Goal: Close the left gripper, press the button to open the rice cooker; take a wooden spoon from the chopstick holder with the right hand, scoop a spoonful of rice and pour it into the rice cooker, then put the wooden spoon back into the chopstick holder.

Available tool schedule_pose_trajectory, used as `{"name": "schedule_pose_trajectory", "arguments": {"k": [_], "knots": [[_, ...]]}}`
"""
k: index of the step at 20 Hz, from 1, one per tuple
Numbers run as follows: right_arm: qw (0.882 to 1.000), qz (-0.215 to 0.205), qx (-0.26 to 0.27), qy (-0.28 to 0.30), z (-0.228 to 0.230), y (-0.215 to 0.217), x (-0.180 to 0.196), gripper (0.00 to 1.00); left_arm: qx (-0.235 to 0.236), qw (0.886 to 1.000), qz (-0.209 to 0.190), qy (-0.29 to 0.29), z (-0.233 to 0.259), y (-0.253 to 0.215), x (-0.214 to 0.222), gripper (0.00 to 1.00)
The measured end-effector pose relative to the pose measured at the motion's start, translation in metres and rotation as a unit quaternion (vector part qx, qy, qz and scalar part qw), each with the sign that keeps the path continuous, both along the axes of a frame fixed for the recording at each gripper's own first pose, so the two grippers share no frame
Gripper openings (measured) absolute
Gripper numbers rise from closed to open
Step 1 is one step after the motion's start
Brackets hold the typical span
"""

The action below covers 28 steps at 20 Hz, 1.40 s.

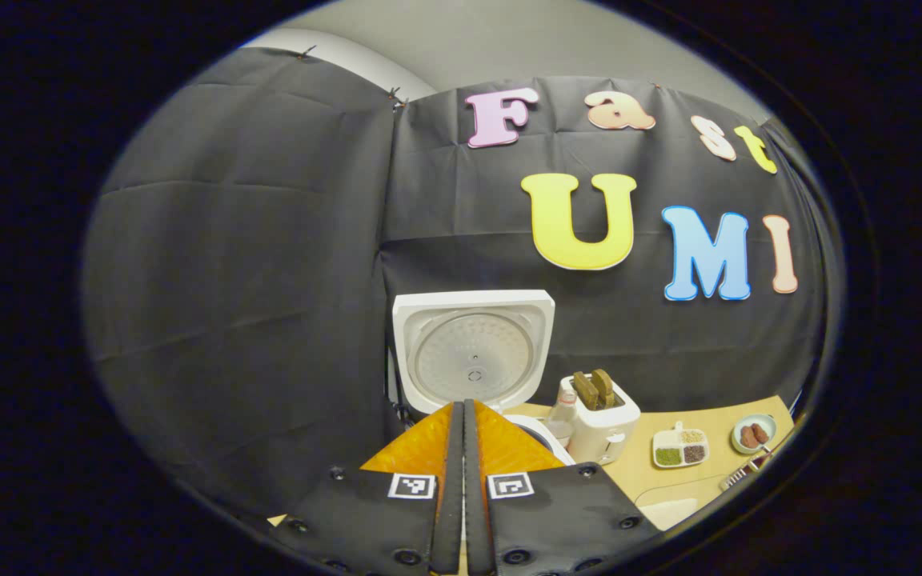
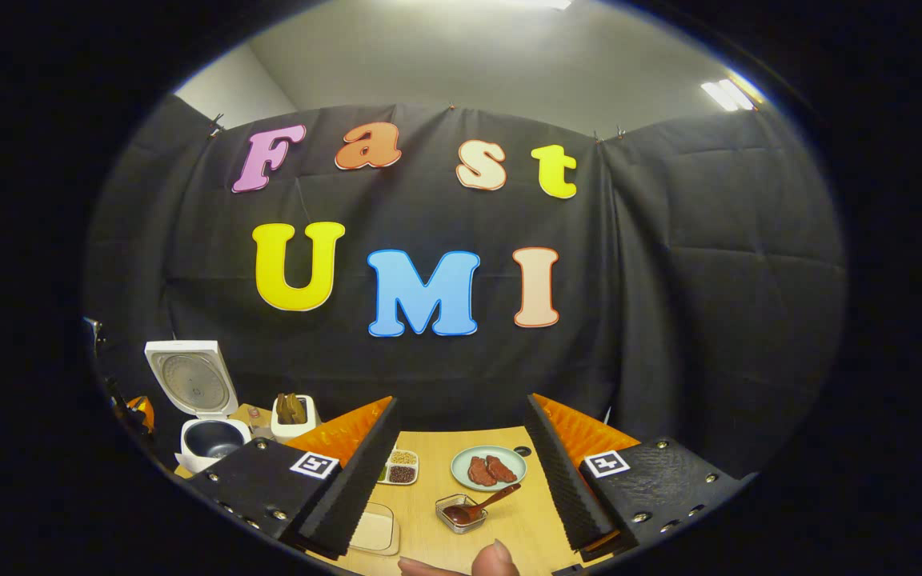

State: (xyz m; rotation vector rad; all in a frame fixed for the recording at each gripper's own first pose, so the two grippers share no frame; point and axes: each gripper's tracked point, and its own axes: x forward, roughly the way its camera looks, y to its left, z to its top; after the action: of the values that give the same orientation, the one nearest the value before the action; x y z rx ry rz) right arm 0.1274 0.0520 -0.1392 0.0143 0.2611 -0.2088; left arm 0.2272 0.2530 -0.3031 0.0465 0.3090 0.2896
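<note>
A: Item one, rice cooker point(image 1: 473, 360)?
B: Lid upright, pot exposed in the right gripper view; the button step looks done. The left gripper point(image 1: 463, 448) sits in front of it, fingers pressed together, the posture for pushing a button.

A: Item two, right gripper point(image 2: 461, 456)?
B: Fingers spread wide, holding nothing, probably readied for the spoon.

A: Item three, spoon?
B: A wooden spoon point(image 2: 483, 506) rests bowl-down in a small clear dish point(image 2: 459, 514) on the table point(image 2: 509, 532), between the spread fingers. The chopstick holder point(image 2: 294, 416) stands beside the cooker, with brown utensils upright in it.
</note>
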Motion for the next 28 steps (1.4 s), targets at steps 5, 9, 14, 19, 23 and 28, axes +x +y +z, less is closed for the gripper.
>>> {"name": "schedule_pose_trajectory", "arguments": {"k": [5, 9, 14, 19, 23, 28], "knots": [[1.0, 0.012, 0.018, -0.005, -0.048, -0.046, 0.02, 0.96, -0.001, 1.0, 0.001, -0.014, 0.032, -0.025, -0.022, 0.1], [0.999, 0.029, 0.04, -0.002, -0.101, -0.079, 0.039, 0.95, 0.001, 0.999, -0.017, -0.041, 0.07, -0.072, -0.041, 0.15], [0.995, 0.056, 0.078, 0.011, -0.174, -0.112, 0.063, 0.96, 0.0, 0.999, -0.034, -0.027, 0.089, -0.137, -0.08, 0.63], [0.992, 0.077, 0.094, 0.041, -0.261, -0.13, 0.084, 0.96, -0.002, 0.999, -0.026, -0.024, 0.112, -0.181, -0.115, 0.96], [0.985, 0.089, 0.125, 0.08, -0.323, -0.128, 0.086, 0.96, -0.002, 0.998, -0.046, -0.037, 0.136, -0.211, -0.135, 0.98], [0.969, 0.109, 0.179, 0.131, -0.374, -0.104, 0.086, 0.87, 0.011, 0.999, -0.048, -0.011, 0.138, -0.225, -0.157, 0.98]]}}
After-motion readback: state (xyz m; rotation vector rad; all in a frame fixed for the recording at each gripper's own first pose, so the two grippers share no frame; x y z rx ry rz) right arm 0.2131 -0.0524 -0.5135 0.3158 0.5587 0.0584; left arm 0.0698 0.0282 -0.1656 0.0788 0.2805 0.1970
